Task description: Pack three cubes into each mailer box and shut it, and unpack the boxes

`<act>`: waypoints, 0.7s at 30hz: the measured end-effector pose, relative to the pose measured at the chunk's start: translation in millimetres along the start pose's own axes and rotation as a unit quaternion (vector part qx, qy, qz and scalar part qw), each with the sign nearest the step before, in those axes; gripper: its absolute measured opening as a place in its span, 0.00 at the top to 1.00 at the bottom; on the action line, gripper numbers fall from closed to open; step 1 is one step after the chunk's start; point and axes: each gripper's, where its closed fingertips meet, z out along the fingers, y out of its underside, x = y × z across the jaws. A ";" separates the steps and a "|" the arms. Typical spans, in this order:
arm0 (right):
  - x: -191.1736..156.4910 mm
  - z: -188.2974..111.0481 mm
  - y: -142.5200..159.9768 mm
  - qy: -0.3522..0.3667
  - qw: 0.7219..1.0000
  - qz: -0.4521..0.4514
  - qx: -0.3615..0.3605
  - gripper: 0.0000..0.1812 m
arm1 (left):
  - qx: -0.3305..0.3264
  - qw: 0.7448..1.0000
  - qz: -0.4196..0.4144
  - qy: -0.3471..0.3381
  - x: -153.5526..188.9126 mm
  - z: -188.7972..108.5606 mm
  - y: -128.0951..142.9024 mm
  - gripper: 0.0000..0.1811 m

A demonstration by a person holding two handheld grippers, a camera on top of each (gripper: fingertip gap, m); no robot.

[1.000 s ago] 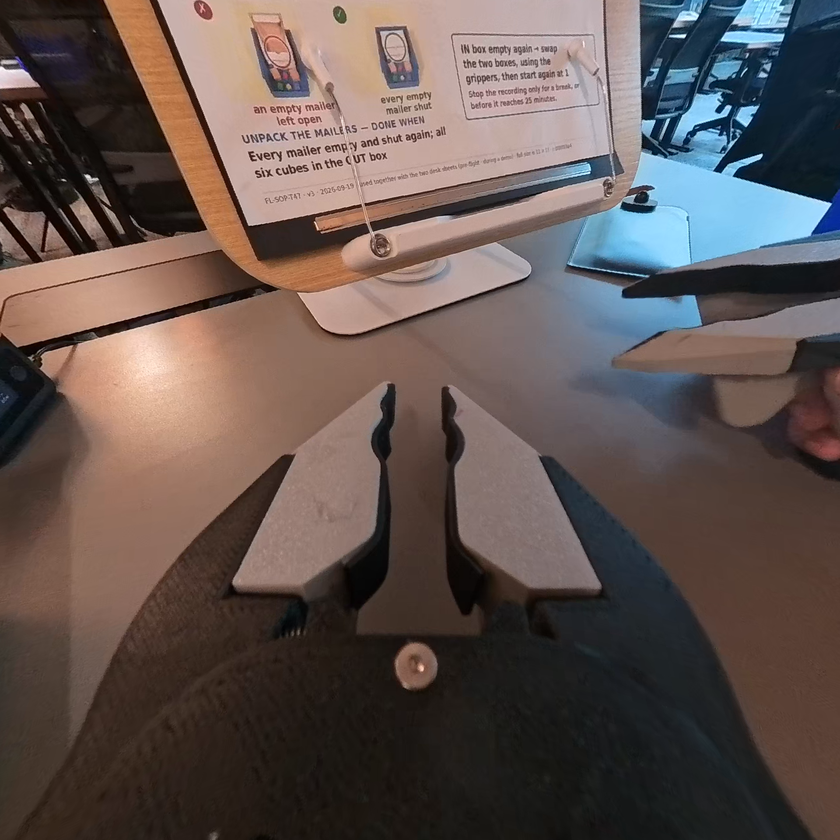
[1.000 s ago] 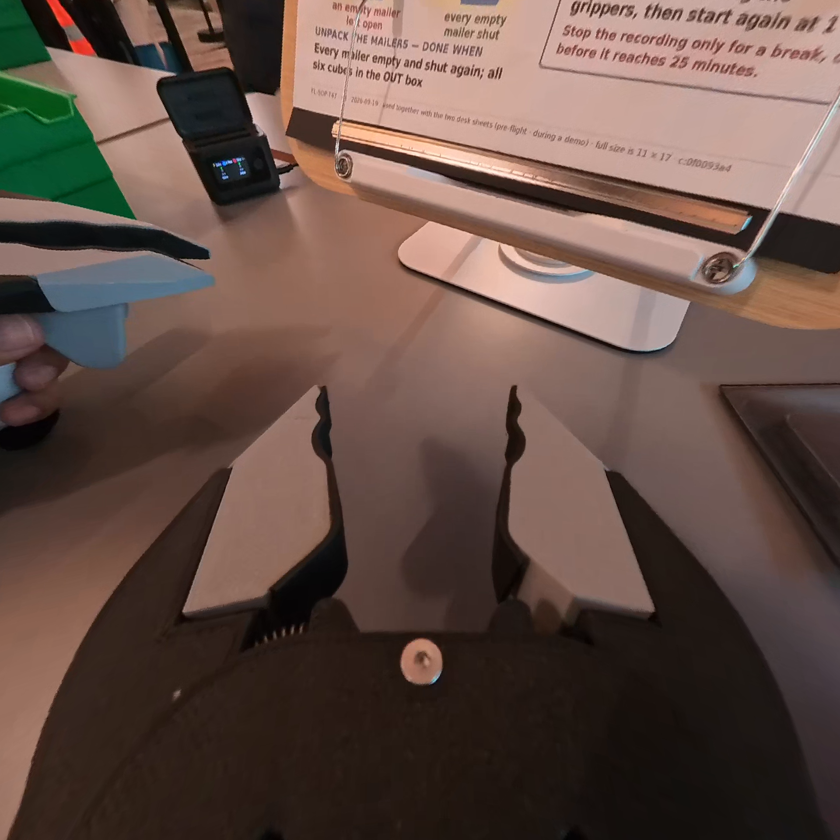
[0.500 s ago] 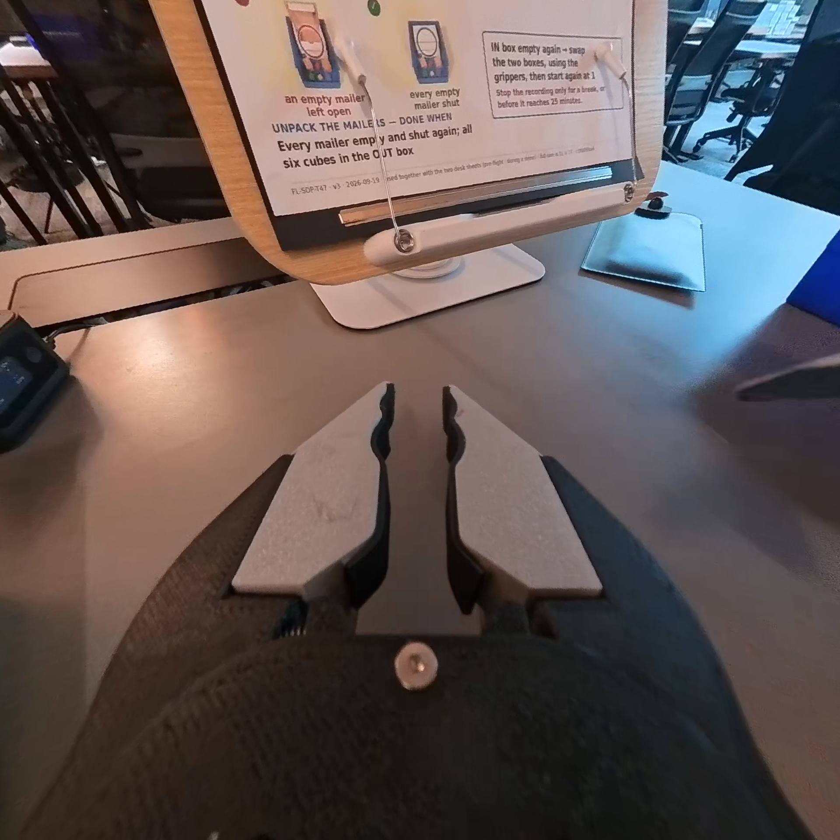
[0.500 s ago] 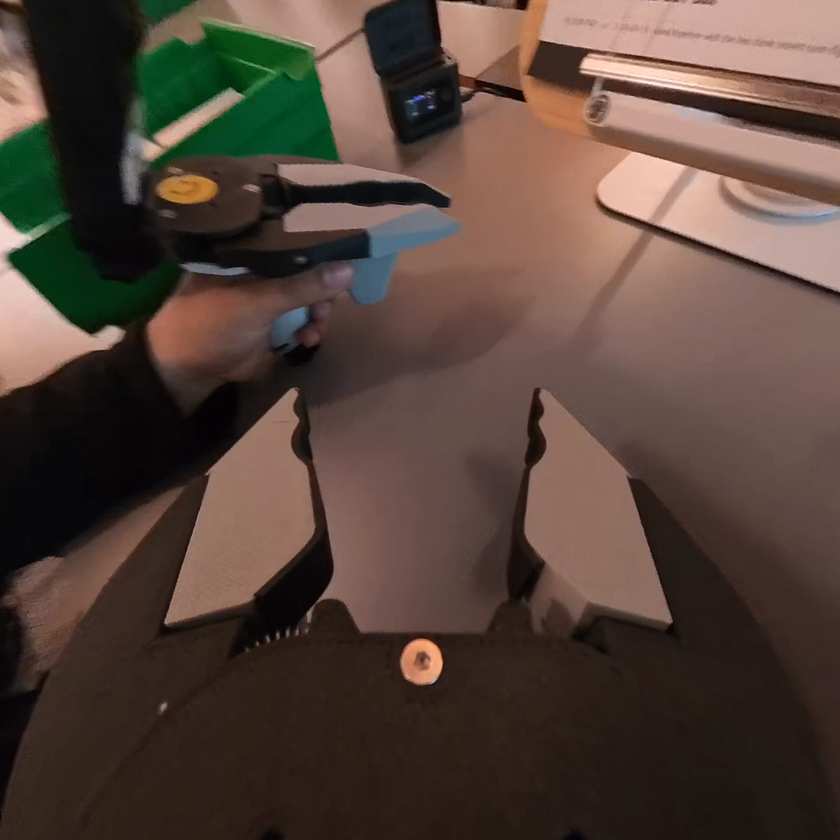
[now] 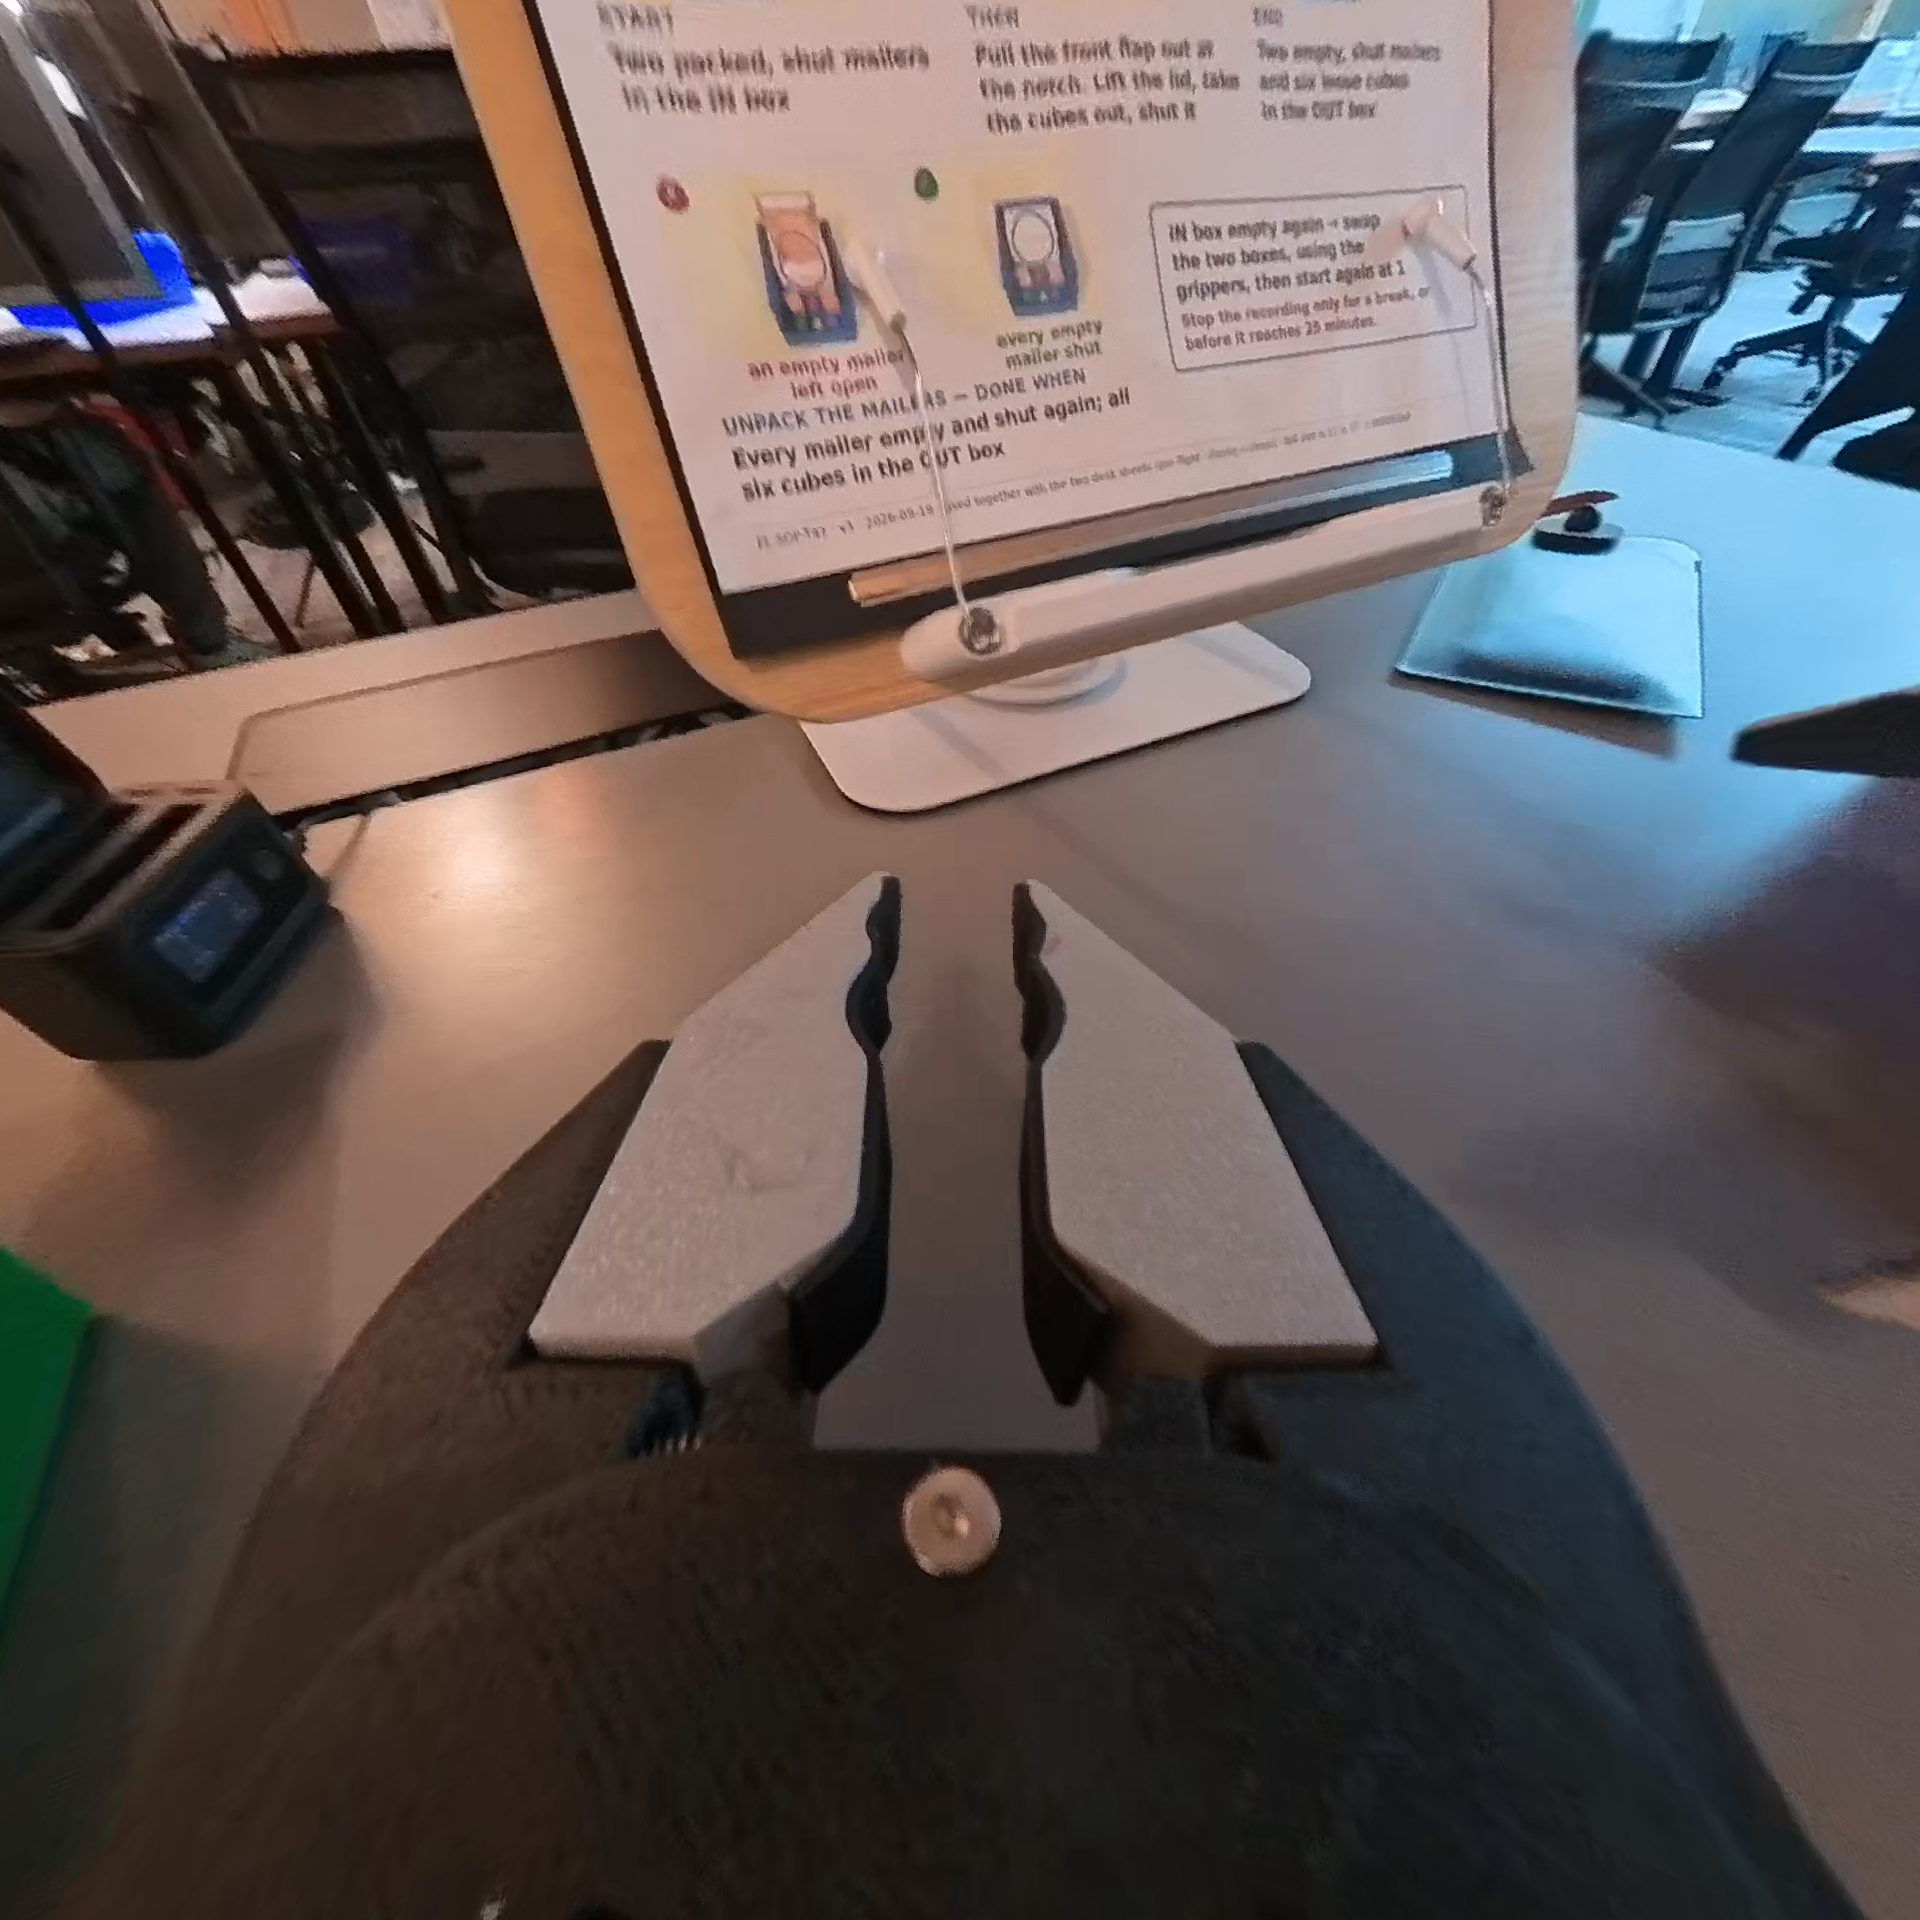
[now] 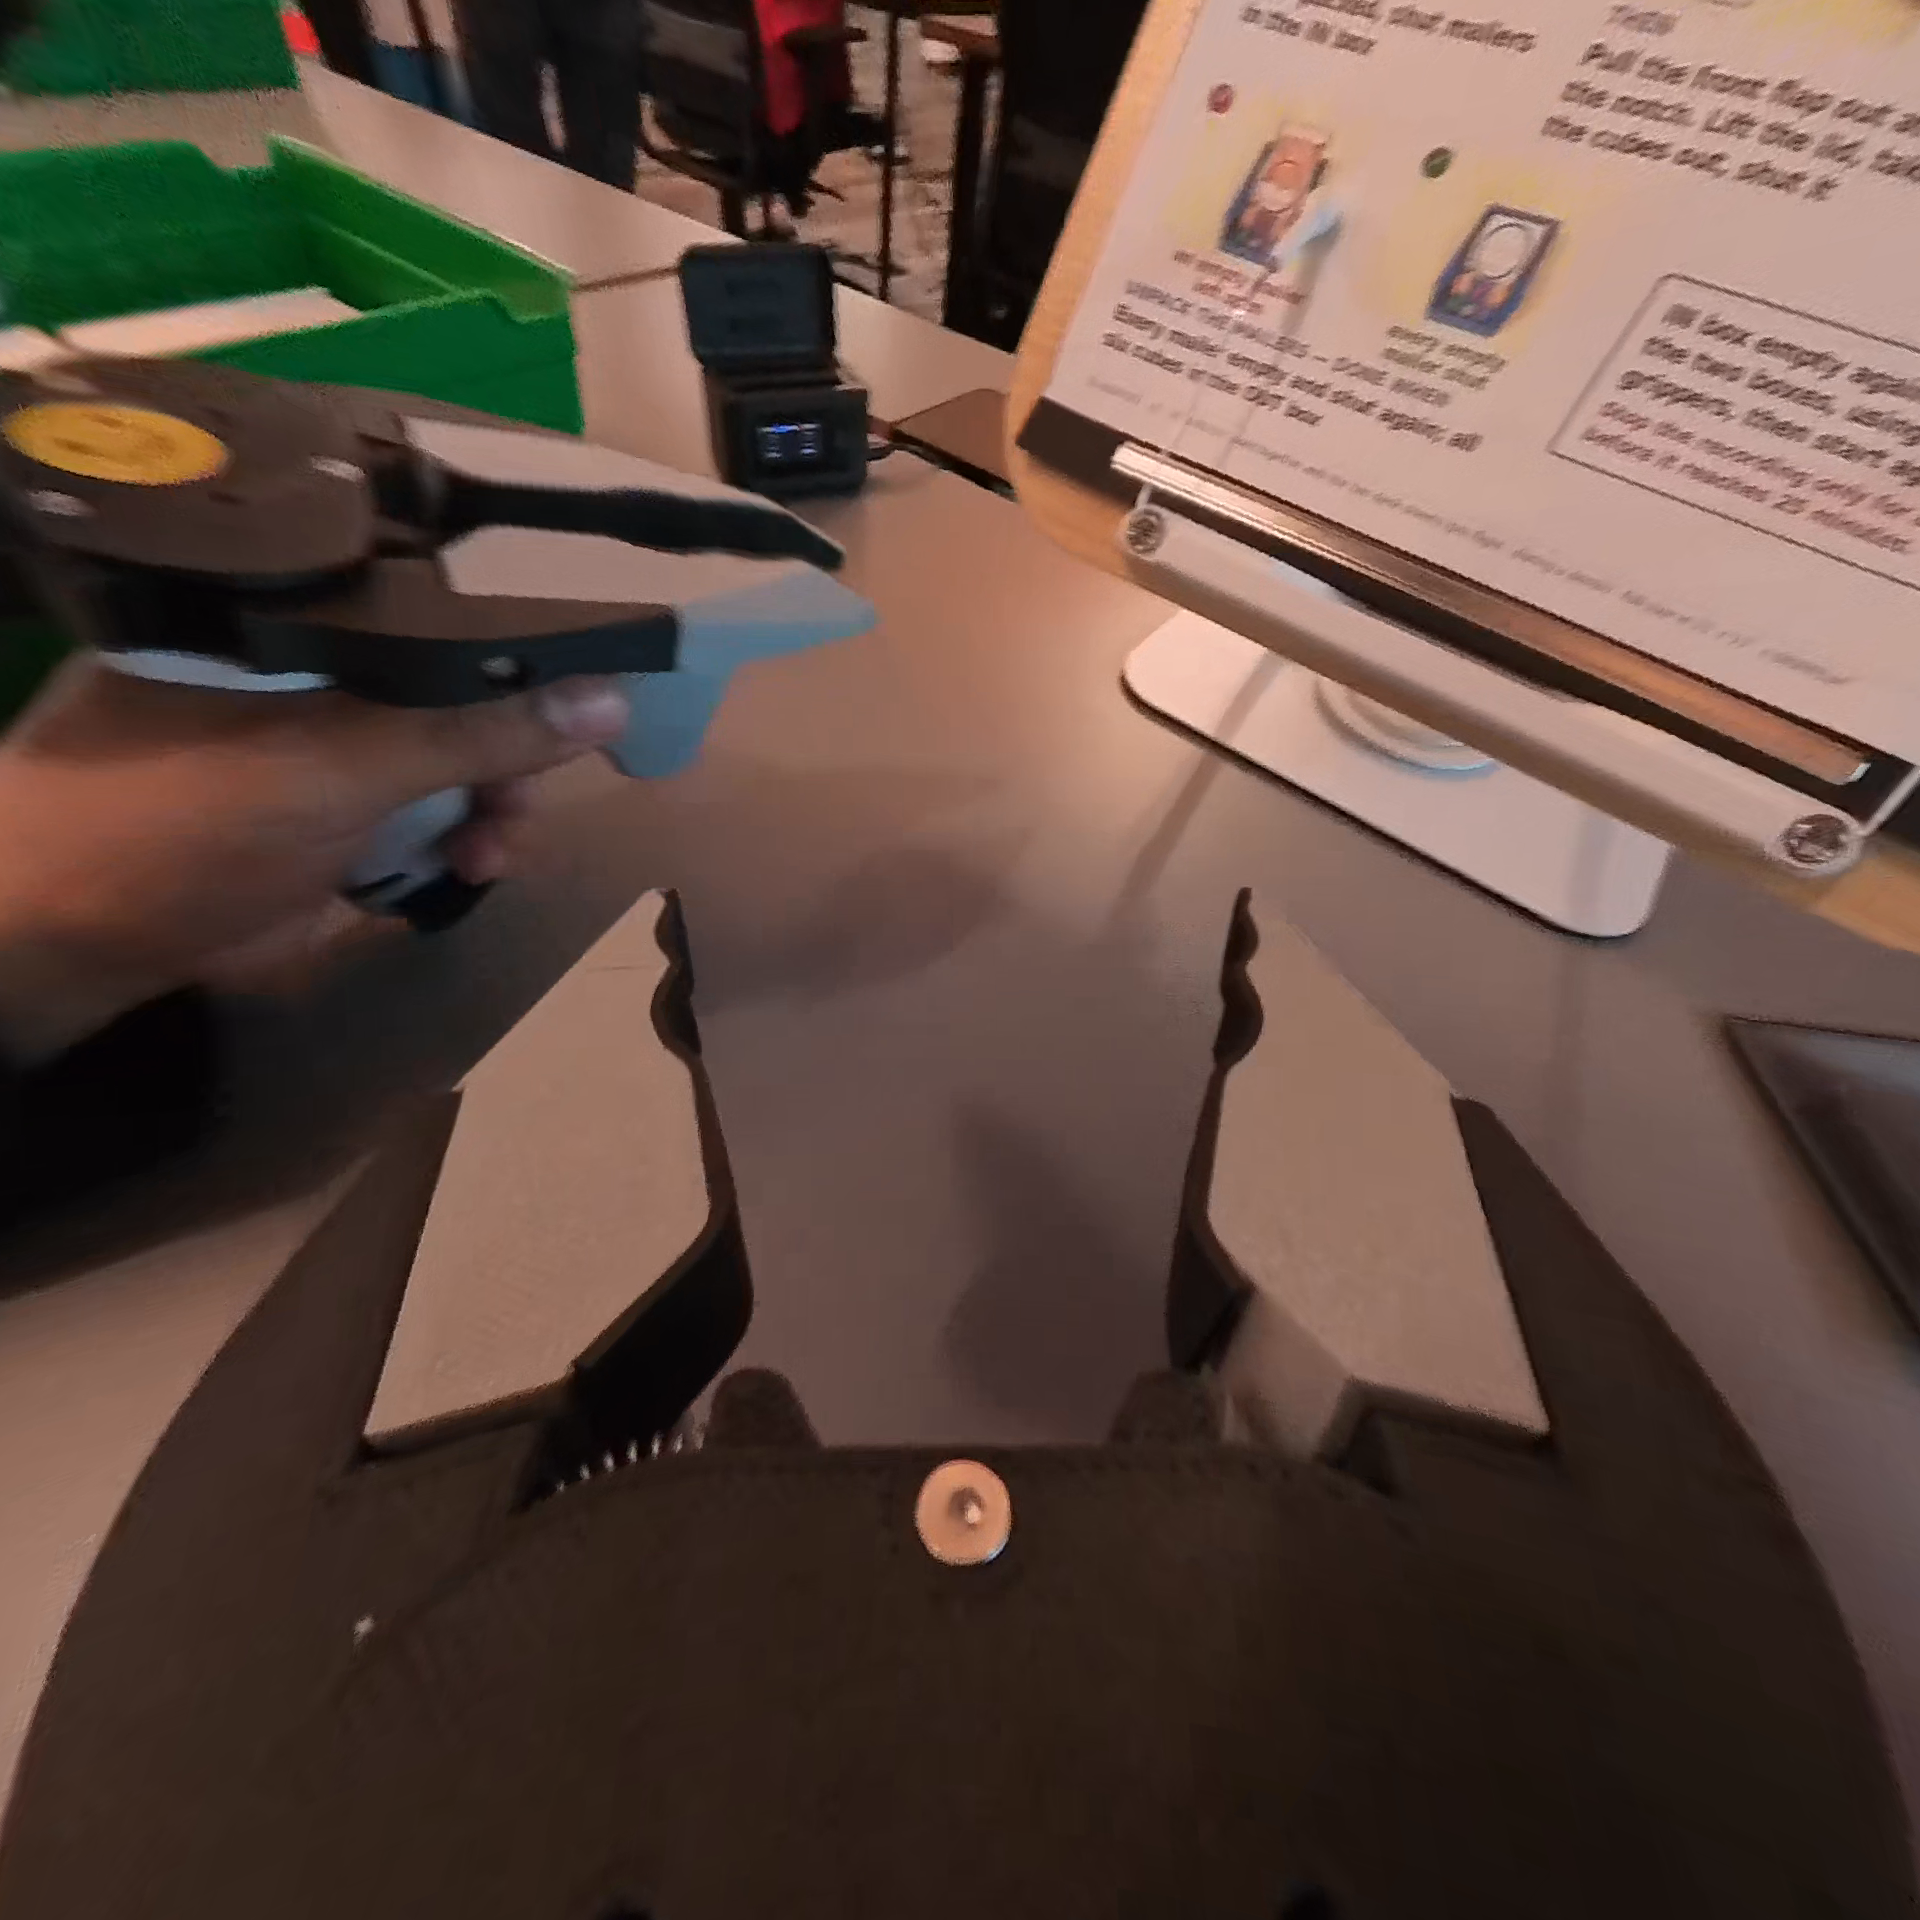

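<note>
Two claws, left claw (image 5: 956, 894) narrowly parted, right claw (image 6: 956, 914) wide, one green box (image 6: 312, 270)

The green bin (image 6: 312, 301) runs off the upper left of the right wrist view; in the left wrist view only a blurred green sliver (image 5: 42, 1455) shows at the left edge. The right gripper (image 5: 1829, 738) is cut off at the right edge, smeared. The instruction sheet (image 6: 1558, 260) is blurred.

Both grippers, left gripper (image 5: 956, 904) and right gripper (image 6: 956, 914), look the same: textured black bodies, pale grey fingers with wavy black pads, one silver screw each.
</note>
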 end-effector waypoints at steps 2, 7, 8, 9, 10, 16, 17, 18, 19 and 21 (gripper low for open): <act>6.4 8.4 5.9 0.016 1.000 -0.002 0.002 0.46 | 0.013 1.000 0.017 -0.007 3.2 -4.2 -8.6 0.88; 5.6 21.2 19.4 0.033 0.998 -0.043 -0.014 0.47 | 0.020 0.998 0.066 0.001 20.2 -7.9 -14.9 0.87; 3.0 21.8 19.9 0.036 0.998 -0.056 -0.013 0.47 | 0.015 0.997 0.071 0.002 21.3 -6.8 -12.6 0.87; -1.2 22.4 20.5 0.035 0.997 -0.065 -0.012 0.48 | 0.009 0.997 0.074 0.002 21.8 -5.5 -9.9 0.86; -5.9 23.3 21.7 0.031 0.997 -0.071 -0.012 0.48 | 0.003 0.997 0.076 0.004 22.1 -4.3 -7.3 0.85; -27.6 28.3 25.4 0.006 0.997 -0.079 -0.016 0.48 | -0.001 0.997 0.075 0.004 21.7 -5.2 -7.5 0.83; -31.7 28.5 26.5 -0.001 0.997 -0.077 -0.017 0.48 | 0.001 0.997 0.076 0.003 21.2 -6.1 -8.5 0.83; -35.8 28.7 27.5 -0.007 0.997 -0.077 -0.019 0.48 | 0.002 0.997 0.077 0.000 20.2 -6.9 -9.4 0.83; -39.4 28.6 28.2 -0.011 0.997 -0.079 -0.019 0.48 | 0.002 0.997 0.075 -0.001 19.6 -7.6 -9.8 0.83; -44.3 27.9 27.3 -0.015 0.996 -0.085 -0.017 0.48 | 0.003 0.997 0.071 -0.003 18.0 -9.2 -10.8 0.82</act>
